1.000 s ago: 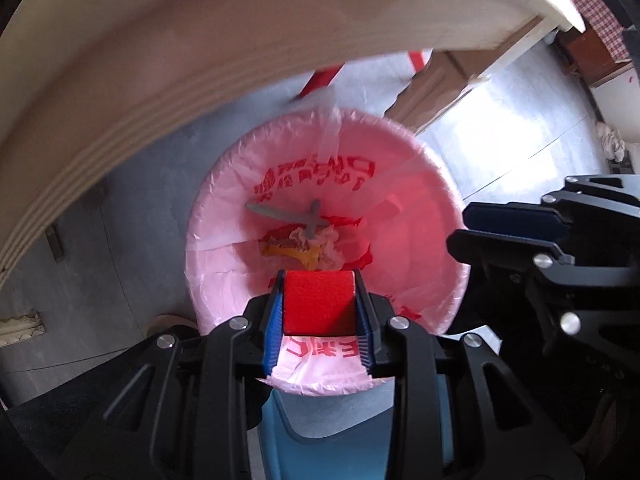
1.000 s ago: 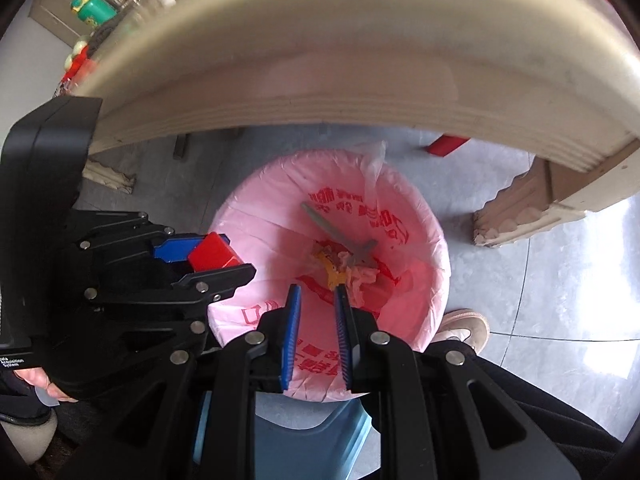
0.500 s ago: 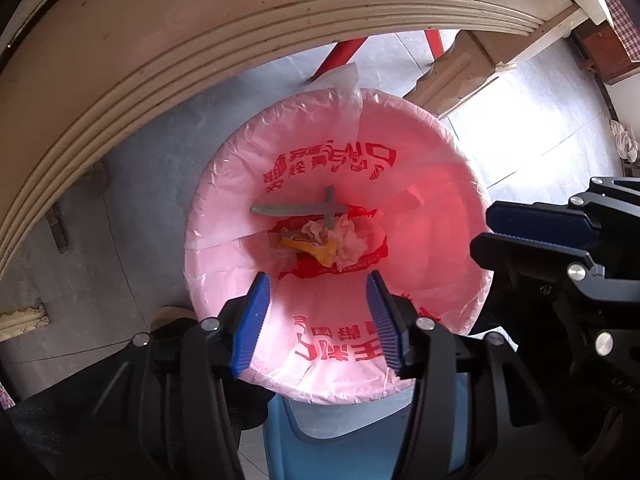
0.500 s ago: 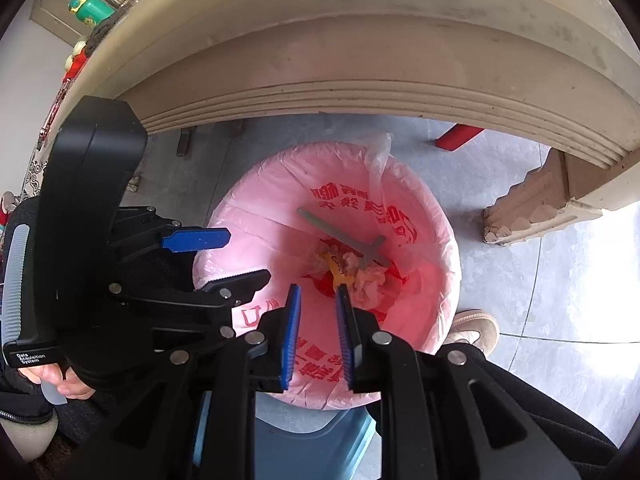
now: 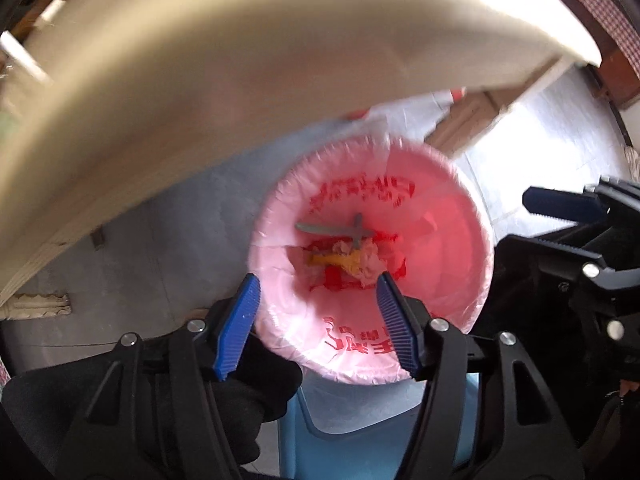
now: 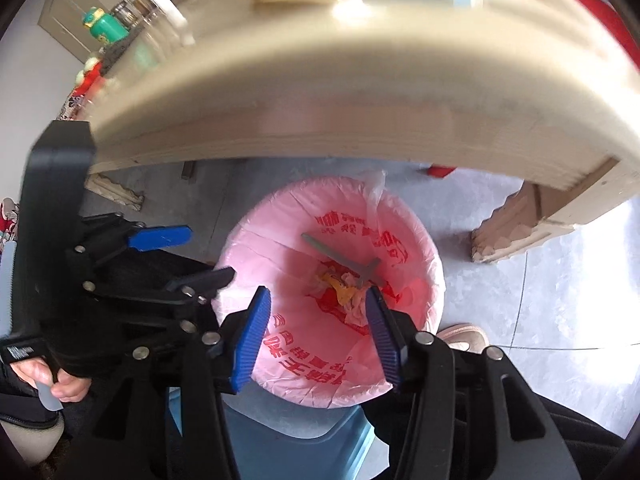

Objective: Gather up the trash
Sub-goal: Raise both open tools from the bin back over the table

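Pink-lined bin (image 5: 460, 320) seen directly below both tongs, trash (image 5: 352, 258) at bottom. Left tongs (image 5: 318, 320) and right tongs (image 6: 316, 334) just opened, empty. Table edge (image 6: 320, 120) above, beyond bin; further trash judged there.

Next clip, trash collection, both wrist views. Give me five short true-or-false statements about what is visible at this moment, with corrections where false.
1. The bin liner is pink with red print. True.
2. The left gripper holds a red block. False: nothing sits between its open jaws, which have just been opening.
3. A grey stick-like piece lies in the bin on crumpled trash. True.
4. The right gripper is clamped shut. False: its jaws stand apart and empty, having just been opening.
5. The bin stands on top of the table. False: it stands on the floor, below the table's edge.
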Motion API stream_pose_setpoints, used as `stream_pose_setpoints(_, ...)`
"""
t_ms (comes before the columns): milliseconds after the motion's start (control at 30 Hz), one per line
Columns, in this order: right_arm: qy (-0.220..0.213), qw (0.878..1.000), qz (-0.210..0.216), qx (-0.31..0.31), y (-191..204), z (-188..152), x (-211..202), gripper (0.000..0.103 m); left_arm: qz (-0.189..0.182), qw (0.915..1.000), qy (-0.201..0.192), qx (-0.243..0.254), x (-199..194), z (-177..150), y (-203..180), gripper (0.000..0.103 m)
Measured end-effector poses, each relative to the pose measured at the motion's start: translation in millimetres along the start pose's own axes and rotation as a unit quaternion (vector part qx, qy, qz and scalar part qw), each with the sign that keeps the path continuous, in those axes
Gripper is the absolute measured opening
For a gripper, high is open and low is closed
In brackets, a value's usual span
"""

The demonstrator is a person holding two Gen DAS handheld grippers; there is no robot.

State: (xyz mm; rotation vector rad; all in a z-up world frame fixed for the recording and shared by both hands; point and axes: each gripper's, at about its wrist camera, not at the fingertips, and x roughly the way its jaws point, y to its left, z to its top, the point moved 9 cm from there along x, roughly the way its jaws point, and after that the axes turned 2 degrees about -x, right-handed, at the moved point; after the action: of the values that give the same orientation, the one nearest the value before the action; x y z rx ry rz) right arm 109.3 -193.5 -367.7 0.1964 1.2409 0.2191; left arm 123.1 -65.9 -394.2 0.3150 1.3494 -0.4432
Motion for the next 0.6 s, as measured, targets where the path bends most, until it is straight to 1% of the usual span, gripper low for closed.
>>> stream_pose_setpoints(100, -0.026, 1.0, 0.001, 0.0, 5, 5, -29, 0.049, 0.013, 0.9992, -0.038, -0.004, -42, 6, 8, 0.06)
stream_pose_setpoints(167, -0.046, 0.999, -0.001, 0.001, 6, 11, -53, 0.049, 0.028, 0.9973, -0.068, -0.001, -77, 13, 13, 0.06)
stream_pose_setpoints(233, -0.068, 0.998, -0.006, 0.001, 6, 19, -78, 0.049, 0.039, 0.9954, -0.088, -0.001, -108, 21, 19, 0.06)
stream_pose_setpoints(333, -0.098, 0.995, -0.017, -0.001, 3, 32, -110, 0.05, 0.035, 0.9924, -0.117, -0.014, -152, 37, 28, 0.062)
stream_pose_setpoints(433, -0.131, 0.991, -0.034, -0.004, -2, 50, -144, 0.055, 0.042, 0.9885, -0.144, -0.019, -182, 52, 35, 0.063)
stream_pose_setpoints(500, -0.148, 0.988, -0.041, -0.004, -4, 63, -165, 0.055, 0.057, 0.9859, -0.156, -0.021, -196, 63, 40, 0.064)
stream_pose_setpoints(600, -0.167, 0.985, -0.048, -0.006, -9, 82, -189, 0.055, 0.054, 0.9843, -0.167, -0.02, -215, 85, 45, 0.065)
